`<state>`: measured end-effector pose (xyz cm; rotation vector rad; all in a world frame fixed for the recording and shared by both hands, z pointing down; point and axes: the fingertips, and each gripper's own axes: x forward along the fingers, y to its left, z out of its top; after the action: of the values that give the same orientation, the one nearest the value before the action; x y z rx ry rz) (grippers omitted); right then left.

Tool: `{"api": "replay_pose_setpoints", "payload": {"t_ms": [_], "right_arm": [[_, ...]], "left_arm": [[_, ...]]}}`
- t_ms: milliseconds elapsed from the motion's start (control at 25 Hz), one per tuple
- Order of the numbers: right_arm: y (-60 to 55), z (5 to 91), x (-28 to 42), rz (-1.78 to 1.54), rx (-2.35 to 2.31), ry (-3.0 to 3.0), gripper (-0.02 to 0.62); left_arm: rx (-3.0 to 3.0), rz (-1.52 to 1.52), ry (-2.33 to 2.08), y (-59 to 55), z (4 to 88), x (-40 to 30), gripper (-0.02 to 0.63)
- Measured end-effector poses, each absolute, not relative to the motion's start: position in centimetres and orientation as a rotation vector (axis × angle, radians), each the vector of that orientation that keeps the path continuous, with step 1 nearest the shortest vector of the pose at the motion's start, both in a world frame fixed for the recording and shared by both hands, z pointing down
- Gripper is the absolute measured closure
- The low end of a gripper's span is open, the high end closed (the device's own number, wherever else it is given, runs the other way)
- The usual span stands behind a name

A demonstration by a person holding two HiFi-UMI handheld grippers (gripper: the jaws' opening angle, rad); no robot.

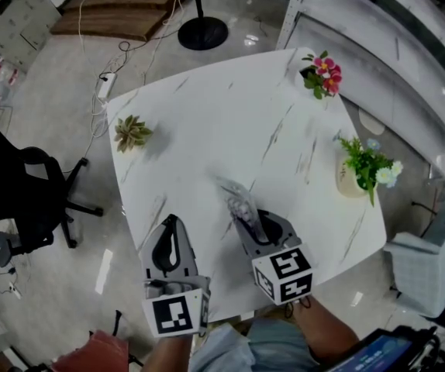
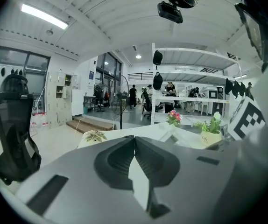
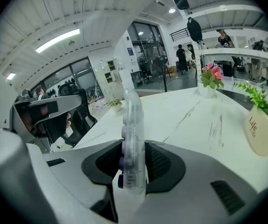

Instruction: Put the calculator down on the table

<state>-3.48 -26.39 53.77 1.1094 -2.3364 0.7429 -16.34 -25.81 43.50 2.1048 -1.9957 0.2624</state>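
A clear plastic calculator with purple keys stands on edge between the jaws of my right gripper, which is shut on it. In the head view the calculator sticks out ahead of the right gripper, over the near part of the white marble table. My left gripper hangs near the table's front left edge. Its jaws meet along a closed line with nothing between them in the left gripper view.
A small succulent sits at the table's left, a pink flower pot at the far right corner, and a white pot with green plant on the right side. A black office chair stands left of the table.
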Motion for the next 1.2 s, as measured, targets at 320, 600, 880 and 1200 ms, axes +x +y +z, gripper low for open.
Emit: {"api": "replay_pose_setpoints", "payload": {"t_ms": [320,600,880,1200], "right_arm": [[-26.9,54.5,-3.6,0.781,1.102,-2.332,0.446],[-27.8,55.0,-3.4,0.891,1.107,-2.319,0.446],[-28.4,55.7,-3.1,0.909,1.092,-2.312,0.446],[-28.9,56.1,-2.4,0.902,1.063,-2.319,0.43]], "left_arm": [[2.068,0.288,-1.964,-26.1,44.9,-16.5,0.598],[2.06,0.301,-1.957,-26.9,45.4,-16.5,0.598],[2.069,0.317,-1.966,-28.0,45.5,-16.2,0.598],[2.083,0.335,-1.941,-29.0,46.1,-15.1,0.598]]}}
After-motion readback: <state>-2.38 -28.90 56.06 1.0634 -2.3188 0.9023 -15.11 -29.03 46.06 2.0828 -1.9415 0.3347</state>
